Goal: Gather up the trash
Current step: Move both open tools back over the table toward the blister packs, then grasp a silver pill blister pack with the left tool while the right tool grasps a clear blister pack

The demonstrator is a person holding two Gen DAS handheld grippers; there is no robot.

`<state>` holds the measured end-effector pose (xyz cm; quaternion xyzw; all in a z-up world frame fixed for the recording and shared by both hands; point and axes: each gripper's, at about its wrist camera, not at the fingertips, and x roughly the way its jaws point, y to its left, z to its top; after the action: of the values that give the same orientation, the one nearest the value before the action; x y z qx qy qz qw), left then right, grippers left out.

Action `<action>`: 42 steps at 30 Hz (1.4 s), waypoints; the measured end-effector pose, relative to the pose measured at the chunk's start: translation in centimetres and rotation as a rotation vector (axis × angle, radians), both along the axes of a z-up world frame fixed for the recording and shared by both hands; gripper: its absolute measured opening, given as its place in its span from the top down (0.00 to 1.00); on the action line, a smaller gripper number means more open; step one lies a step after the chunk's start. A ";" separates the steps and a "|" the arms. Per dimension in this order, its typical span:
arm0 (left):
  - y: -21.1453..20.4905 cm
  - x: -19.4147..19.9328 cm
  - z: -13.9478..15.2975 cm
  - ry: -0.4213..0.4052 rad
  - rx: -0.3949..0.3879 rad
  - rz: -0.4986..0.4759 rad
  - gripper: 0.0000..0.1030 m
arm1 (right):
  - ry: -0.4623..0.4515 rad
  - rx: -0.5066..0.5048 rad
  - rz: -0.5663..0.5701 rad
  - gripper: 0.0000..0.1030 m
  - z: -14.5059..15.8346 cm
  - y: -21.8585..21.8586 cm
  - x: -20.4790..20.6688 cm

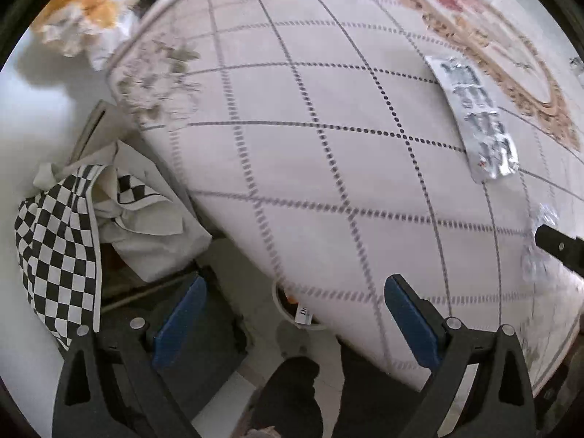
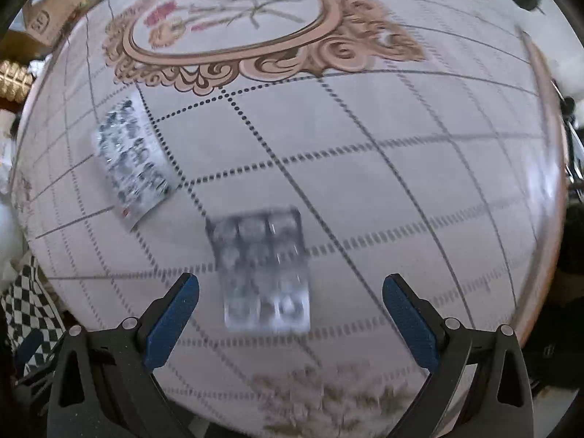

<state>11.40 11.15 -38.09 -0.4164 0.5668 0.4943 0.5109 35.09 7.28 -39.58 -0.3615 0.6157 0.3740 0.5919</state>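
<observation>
Hovering wide open and empty, right gripper [image 2: 291,304] frames a clear blister pack [image 2: 263,270] lying flat on the round table [image 2: 401,189], long axis running away from the fingers. A second, printed foil blister strip [image 2: 133,160] lies farther left, well apart, angled diagonally. Left gripper [image 1: 295,315], also spread and empty, straddles the table edge above a checkered bag [image 1: 58,252].

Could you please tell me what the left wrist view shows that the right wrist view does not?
Only the left wrist view shows the open left gripper past the table edge, with a crumpled white bag and a small white bin below. Only the right wrist view shows the open right gripper over a blister pack. Both show the round table, the foil pill strip and checkered cloth.
</observation>
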 end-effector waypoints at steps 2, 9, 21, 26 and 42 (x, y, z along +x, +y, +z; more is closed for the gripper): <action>0.5 0.4 -0.9 0.008 -0.026 0.011 0.03 | -0.014 -0.005 0.029 0.07 -0.8 0.8 -0.4; 0.1 1.1 -1.9 0.044 -0.054 0.020 0.03 | -0.107 0.078 0.104 0.44 0.5 0.3 -2.9; 5.2 5.9 0.2 -0.137 -0.090 0.152 0.04 | -0.053 0.090 -0.053 0.44 2.2 1.7 6.7; 9.0 10.3 -1.4 -0.233 -0.138 0.198 0.04 | -0.099 0.082 -0.159 0.44 2.4 2.3 11.9; 4.5 14.6 -2.1 -0.099 -0.109 -0.242 0.39 | 0.038 -0.036 -0.048 0.44 0.2 -2.0 11.6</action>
<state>26.00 15.61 -40.20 -0.3963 0.6129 0.3764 0.5707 46.72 5.25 -39.38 -0.3499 0.6420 0.3553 0.5824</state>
